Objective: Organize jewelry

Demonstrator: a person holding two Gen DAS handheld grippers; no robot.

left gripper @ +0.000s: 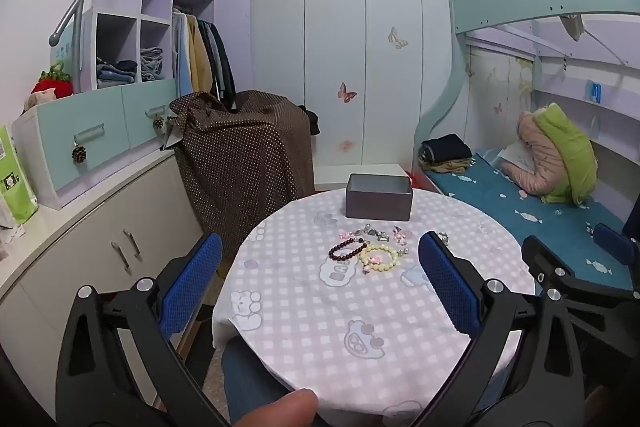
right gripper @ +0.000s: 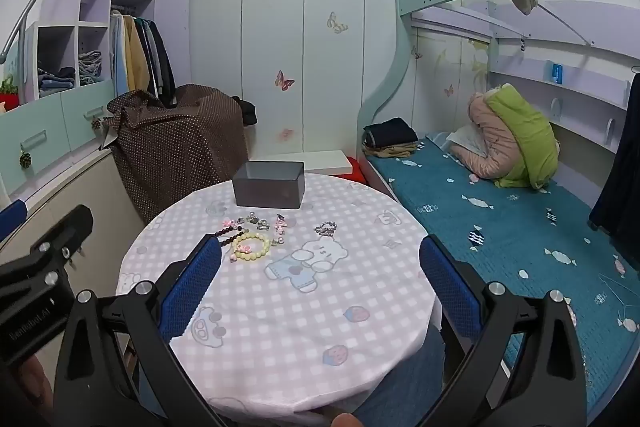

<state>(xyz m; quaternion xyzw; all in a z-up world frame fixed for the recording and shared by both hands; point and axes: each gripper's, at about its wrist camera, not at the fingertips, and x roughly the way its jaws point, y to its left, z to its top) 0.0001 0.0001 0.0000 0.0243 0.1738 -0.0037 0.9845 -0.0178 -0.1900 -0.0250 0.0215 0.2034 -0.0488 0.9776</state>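
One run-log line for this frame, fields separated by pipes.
stage: not started | left gripper: open, empty | right gripper: open, empty | jewelry: loose on table | grey box: open, behind jewelry

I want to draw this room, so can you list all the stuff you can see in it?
Table: one, round, pink-and-white check cloth, in front.
Box: one, dark grey, open, far side of table.
Dark bracelet: one, maroon beads, before the box.
Pale bracelet: one, cream beads, touching the dark one.
Small trinkets: several, pink and silver, between bracelets and box.
Silver piece: one, apart to the right.
Bed: one, blue sheet, right.
Jacket: one, pink and green, on bed.
Folded clothes: one pile, dark and tan, bed's end.
Brown cloth: one, dotted, behind table.
Shelves: lilac, left.
Left gripper: open.
Right gripper: open.
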